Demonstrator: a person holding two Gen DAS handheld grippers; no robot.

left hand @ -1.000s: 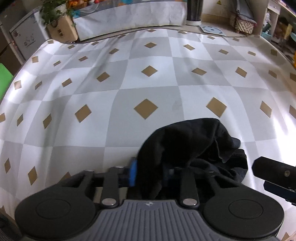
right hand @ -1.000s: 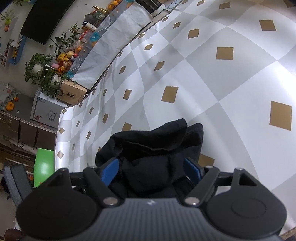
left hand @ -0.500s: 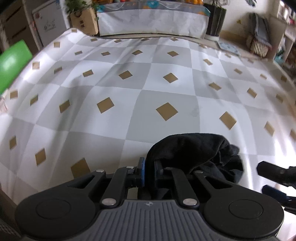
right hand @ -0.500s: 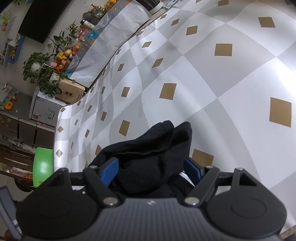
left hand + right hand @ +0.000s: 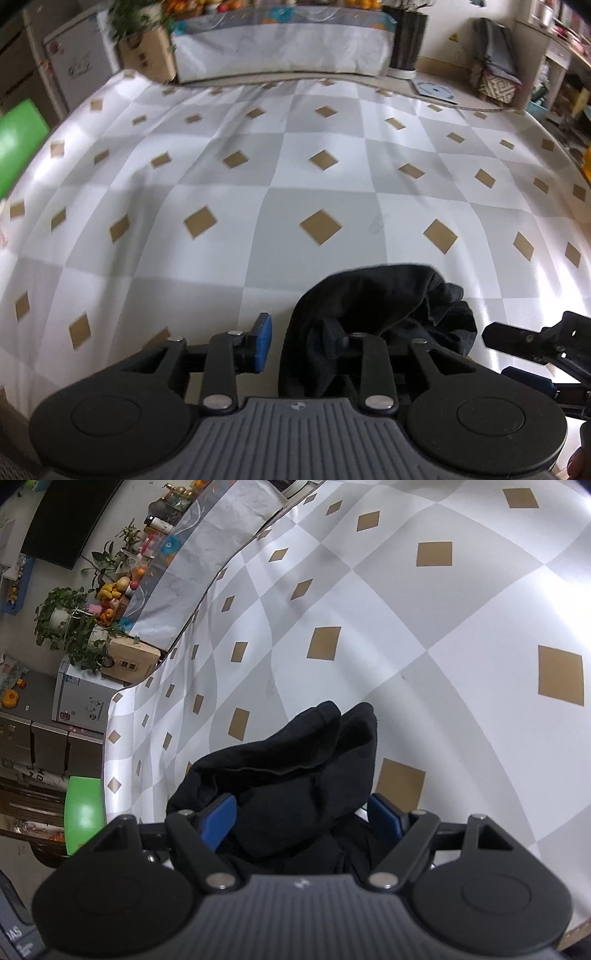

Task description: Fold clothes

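A bunched black garment (image 5: 373,310) lies at the near edge of a tabletop (image 5: 295,177) covered in a grey-and-white checked cloth. The left gripper (image 5: 299,334) has just been opening; its blue pad stands clear of the fabric, which drapes over the other finger. The right gripper (image 5: 303,814) is wide open, straddling the garment without squeezing it.

One black garment (image 5: 384,306) lies bunched on one checkered tablecloth (image 5: 295,192). Two grippers flank it: left gripper (image 5: 299,343), right gripper (image 5: 303,814). One green chair (image 5: 84,812) stands beside the cloth.
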